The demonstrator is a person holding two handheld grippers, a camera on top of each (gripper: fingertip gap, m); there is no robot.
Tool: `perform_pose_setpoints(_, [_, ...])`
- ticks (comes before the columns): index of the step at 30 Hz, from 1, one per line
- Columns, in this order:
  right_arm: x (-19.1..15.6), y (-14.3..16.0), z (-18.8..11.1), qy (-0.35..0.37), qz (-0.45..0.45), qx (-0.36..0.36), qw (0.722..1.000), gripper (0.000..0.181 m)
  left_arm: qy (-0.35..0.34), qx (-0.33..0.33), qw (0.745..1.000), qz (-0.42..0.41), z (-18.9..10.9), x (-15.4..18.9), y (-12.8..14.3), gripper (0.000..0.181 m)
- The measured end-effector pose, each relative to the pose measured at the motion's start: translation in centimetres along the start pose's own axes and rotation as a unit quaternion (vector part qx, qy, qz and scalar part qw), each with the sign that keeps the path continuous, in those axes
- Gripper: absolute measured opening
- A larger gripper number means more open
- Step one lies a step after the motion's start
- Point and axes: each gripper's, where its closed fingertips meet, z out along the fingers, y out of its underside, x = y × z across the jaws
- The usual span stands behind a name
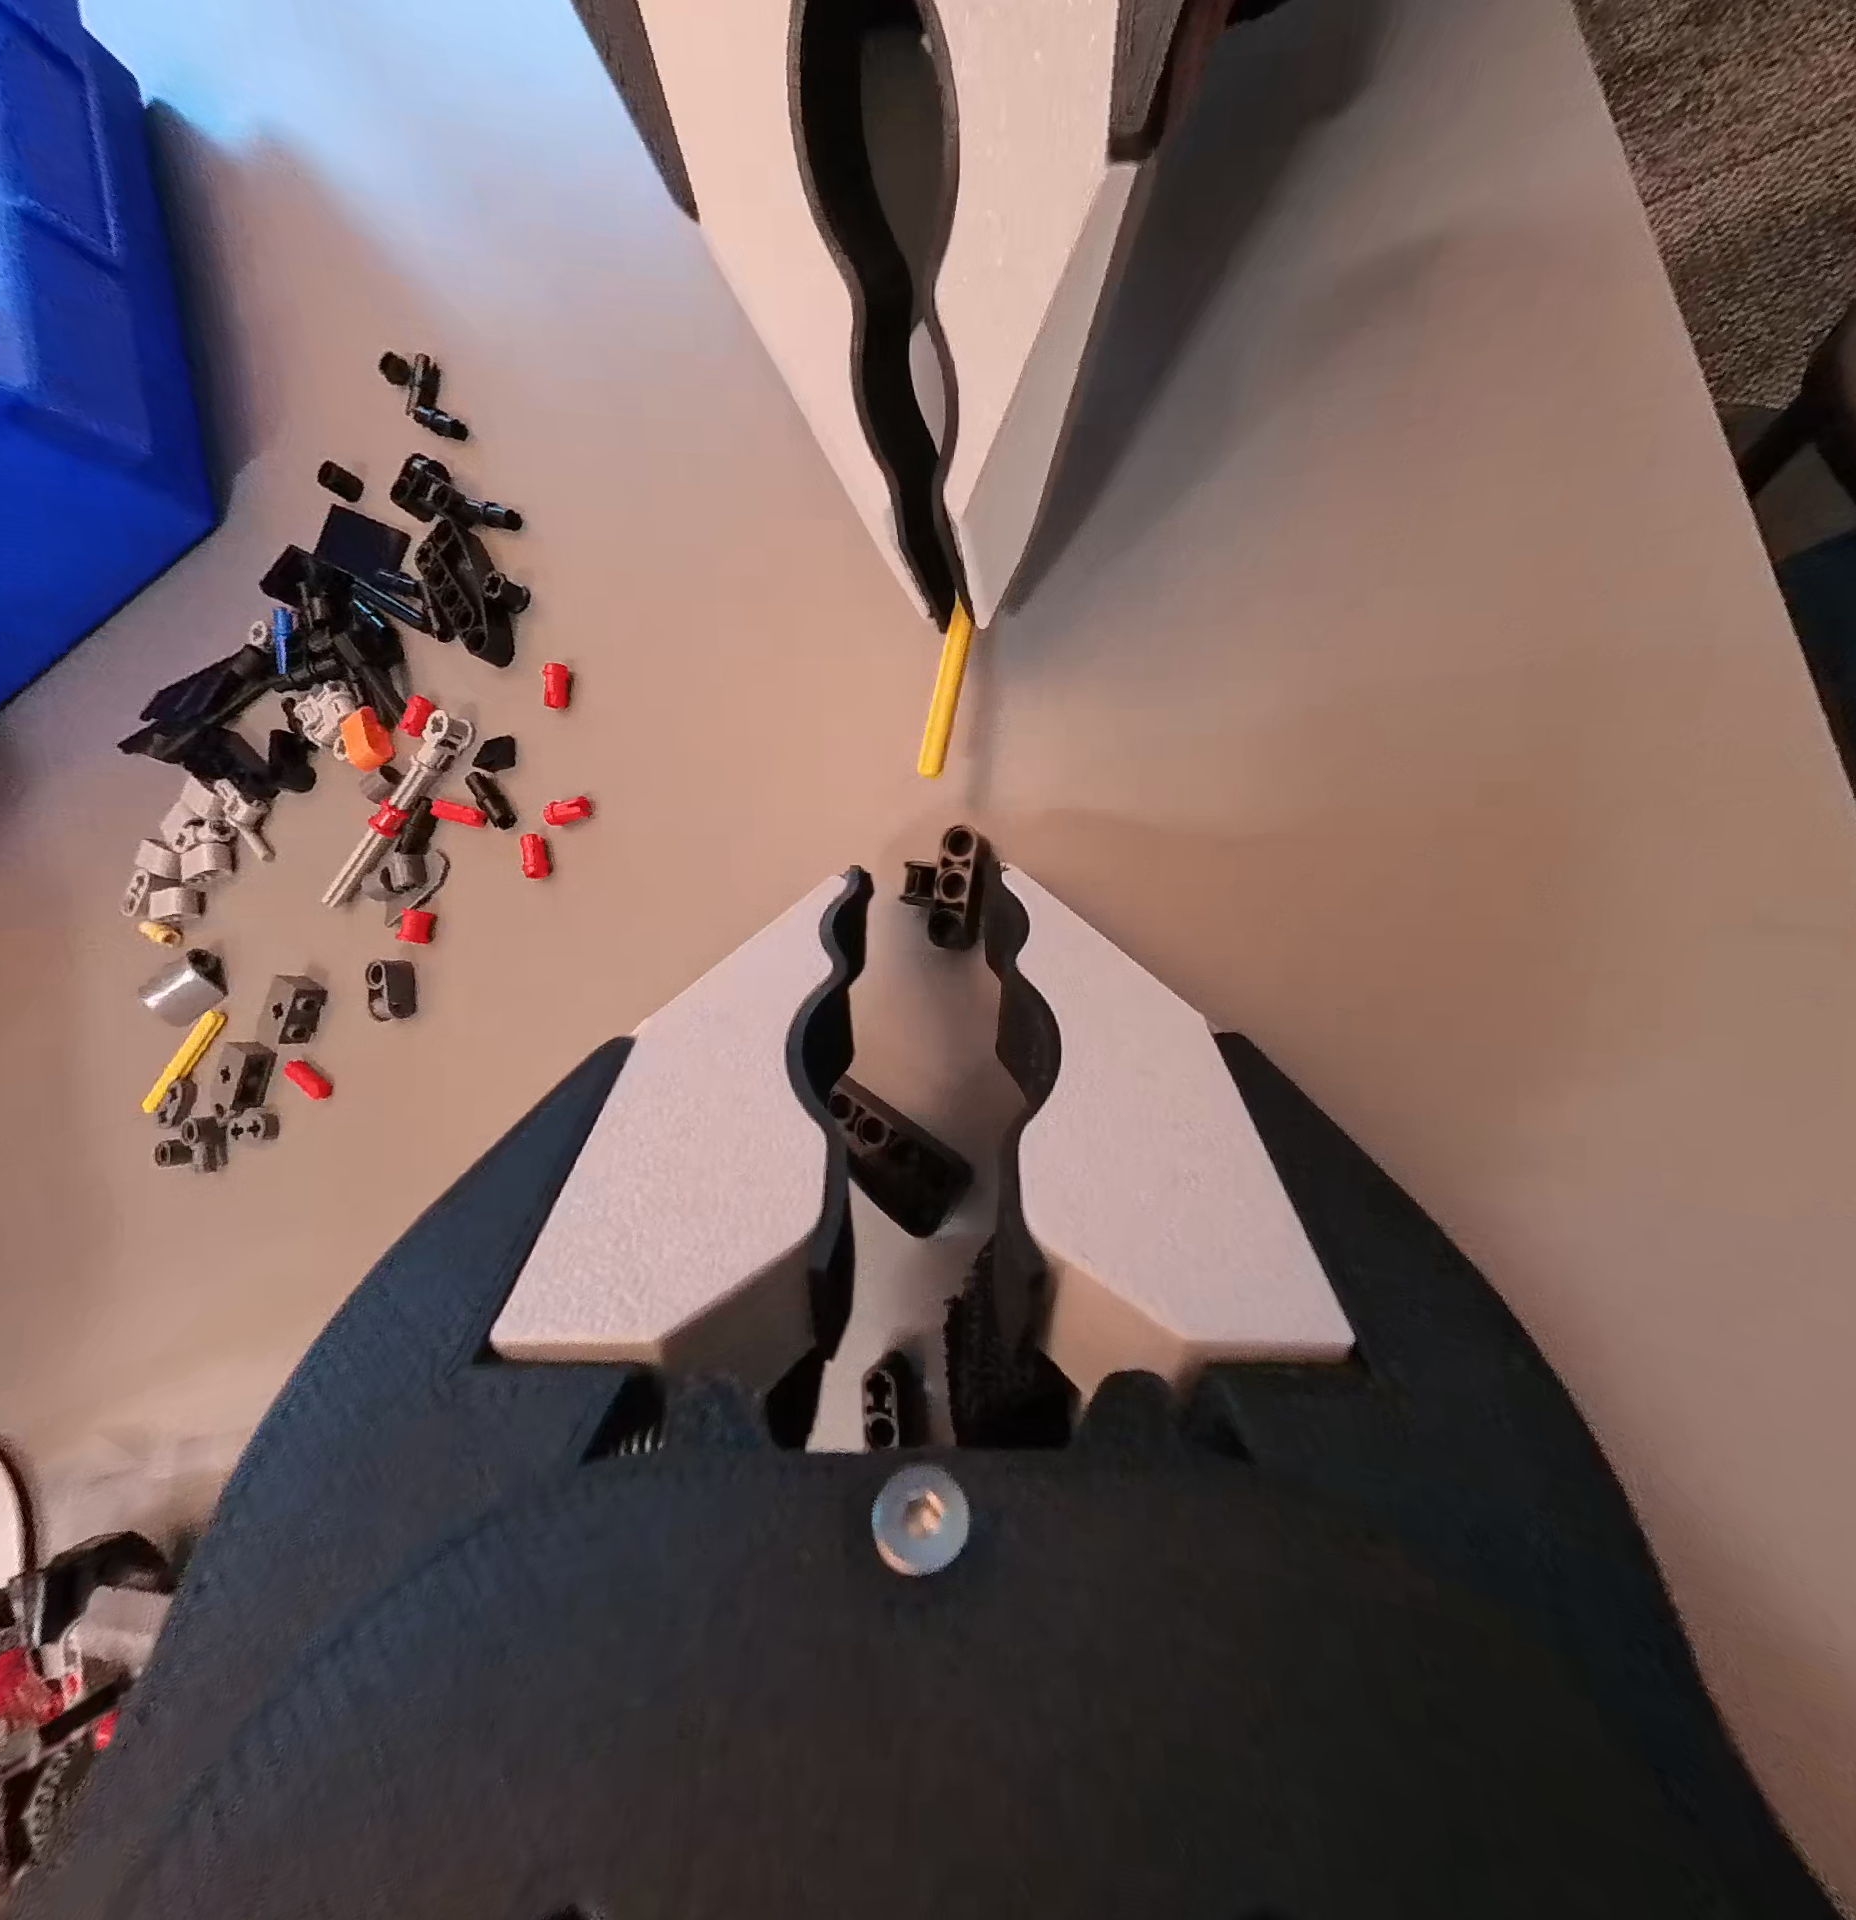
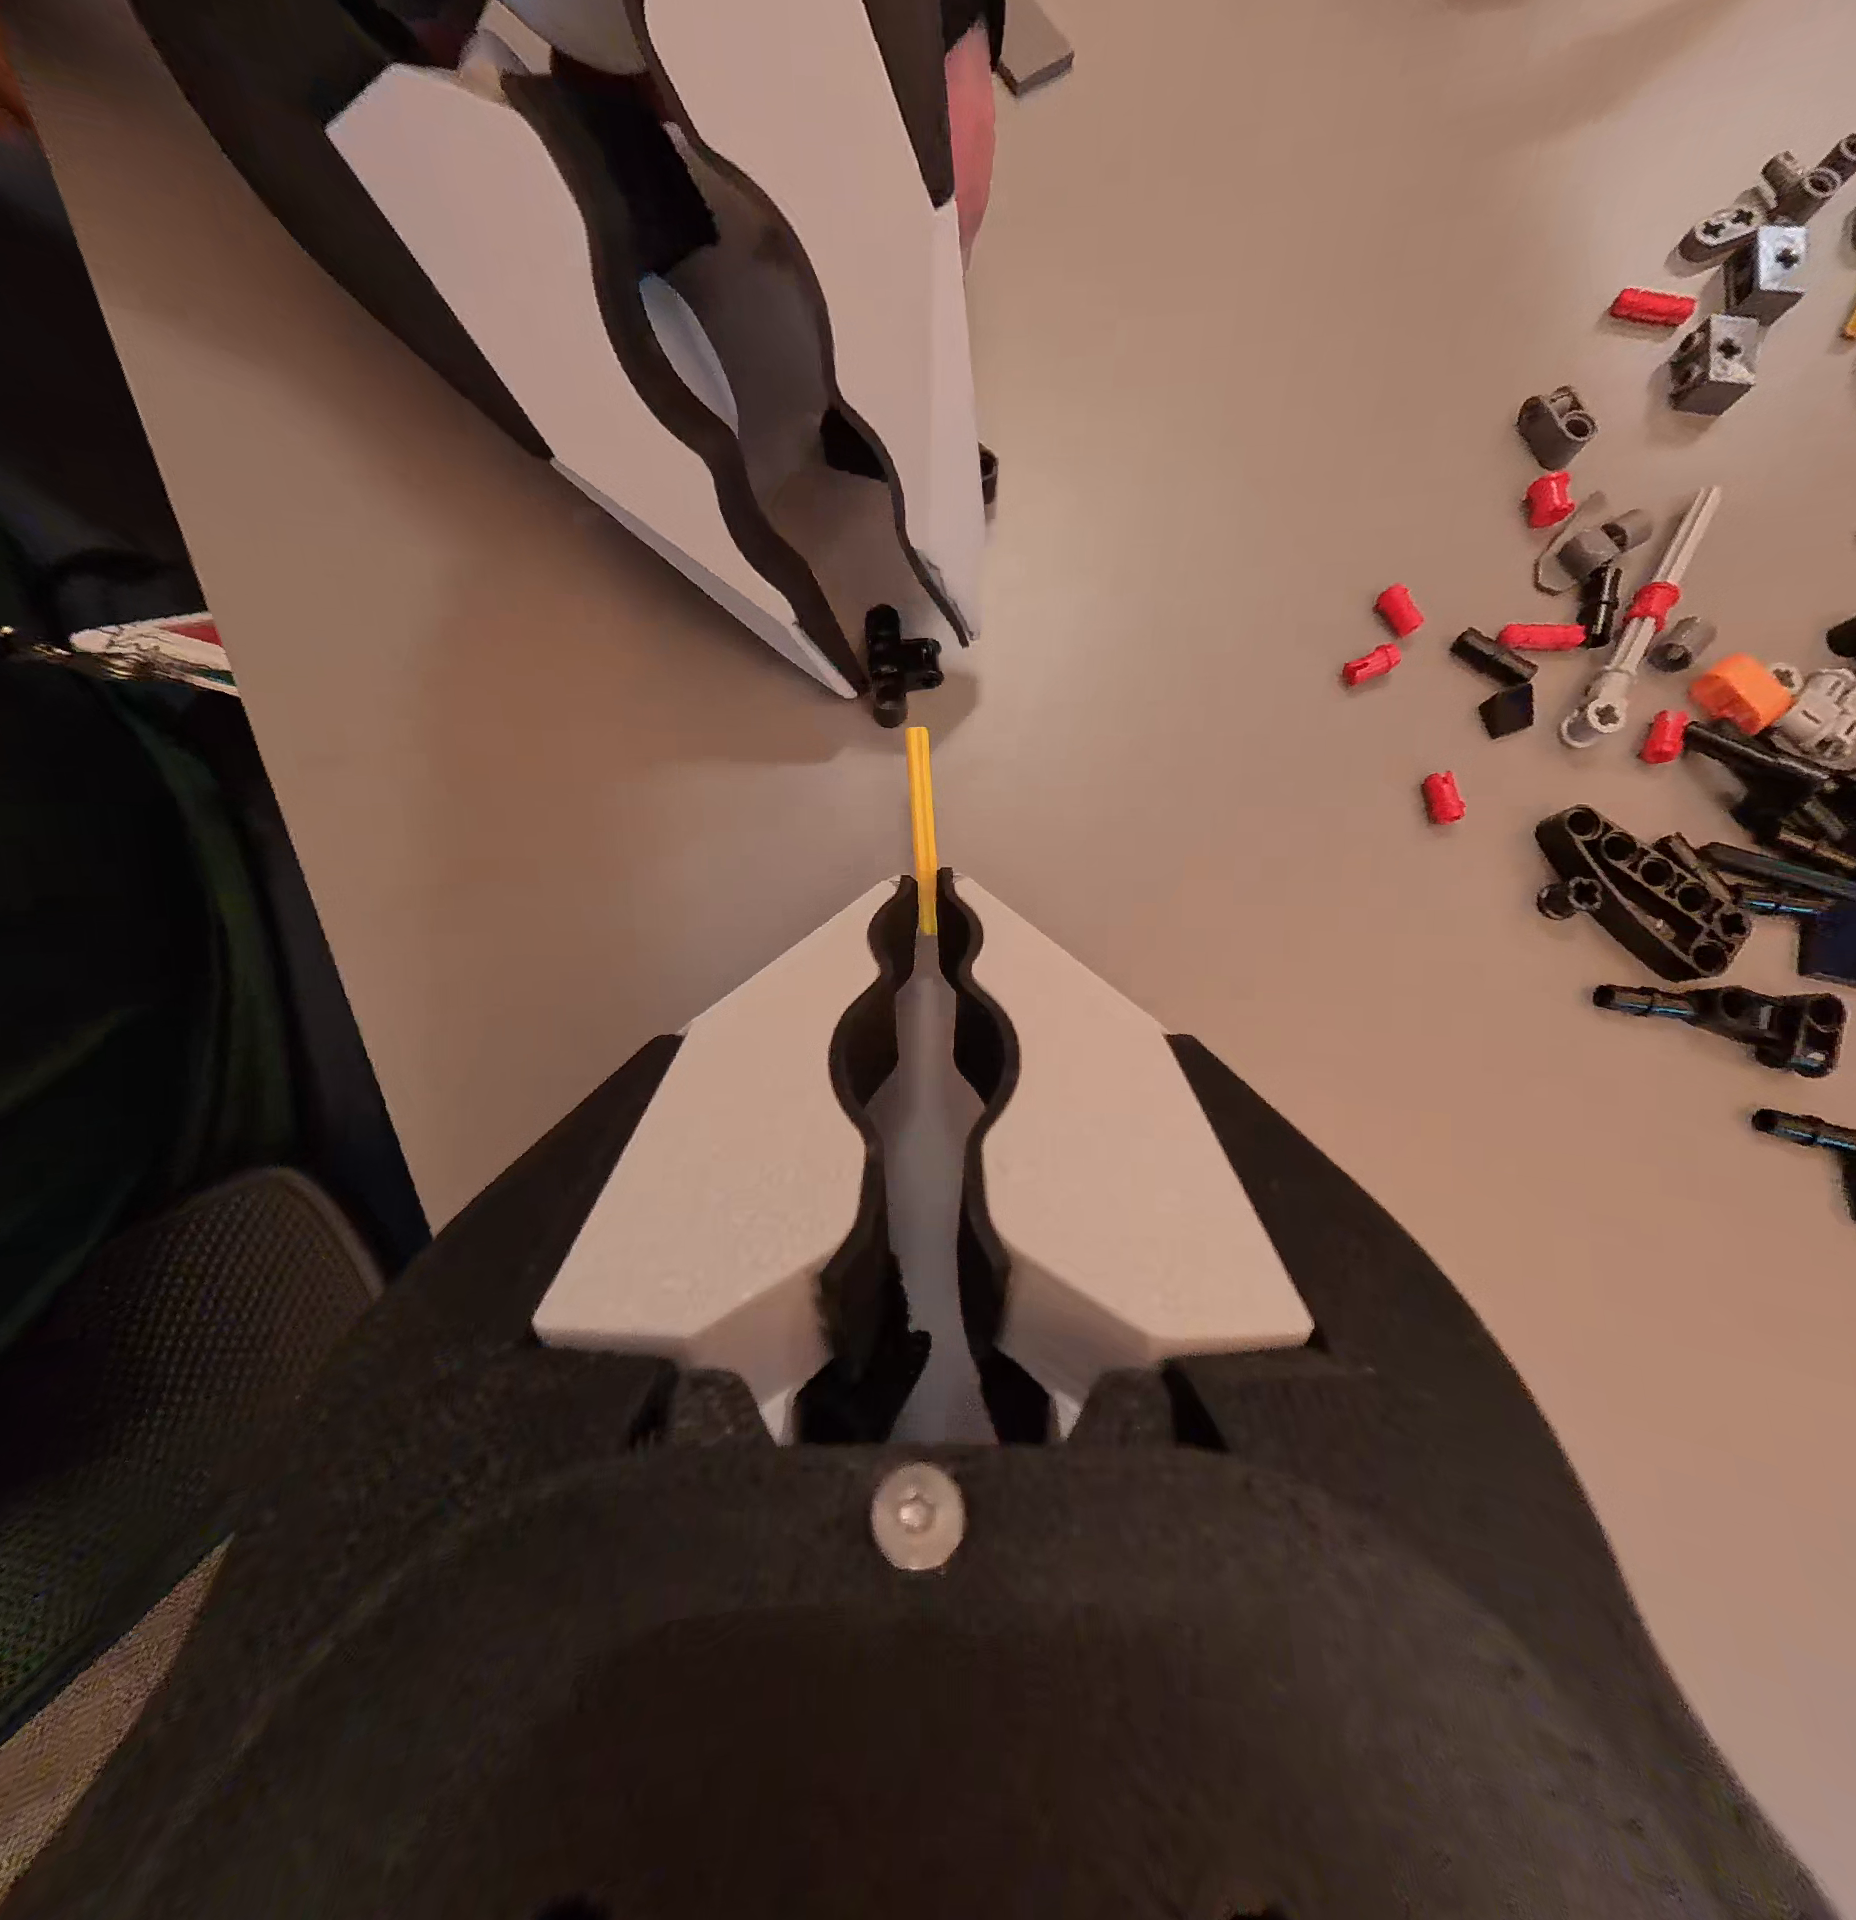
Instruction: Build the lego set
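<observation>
My right gripper (image 2: 926, 894) is shut on a thin yellow axle (image 2: 920, 800) that sticks out forward from its fingertips. It also shows at the top of the left wrist view (image 1: 950, 613), with the axle (image 1: 945, 696) pointing down. My left gripper (image 1: 929, 883) is open, low over the table. A small black connector (image 1: 950, 899) sits between its fingertips, against the right finger. In the right wrist view the left gripper (image 2: 908, 660) faces mine with the connector (image 2: 898, 660) at its tips. The axle's free end points at the connector across a short gap.
A pile of loose black, grey and red pieces (image 1: 332, 727) lies left of the grippers, and shows right in the right wrist view (image 2: 1682, 675). A black beam (image 1: 893, 1153) lies under my left gripper. A blue bin (image 1: 62, 416) stands far left. The table edge (image 1: 1682, 520) runs on the right. My right fingertips sit around 5 centimetres from my left ones.
</observation>
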Motion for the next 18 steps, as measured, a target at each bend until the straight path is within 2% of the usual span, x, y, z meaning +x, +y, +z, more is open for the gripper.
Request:
perform_pose_setpoints(8, [0.3, 0.1, 1.0, 0.013, -0.01, -0.042, 0.999, 0.001, 0.026, 0.006, 1.0, -0.002, 0.2, 0.2, -0.1, 0.013])
perform_pose_setpoints(18, [0.4, -0.5, 1.5, 0.015, -0.022, -0.047, 0.999, 0.001, 0.026, 0.023, 0.999, 0.0, 0.2, 0.2, -0.1, 0.013])
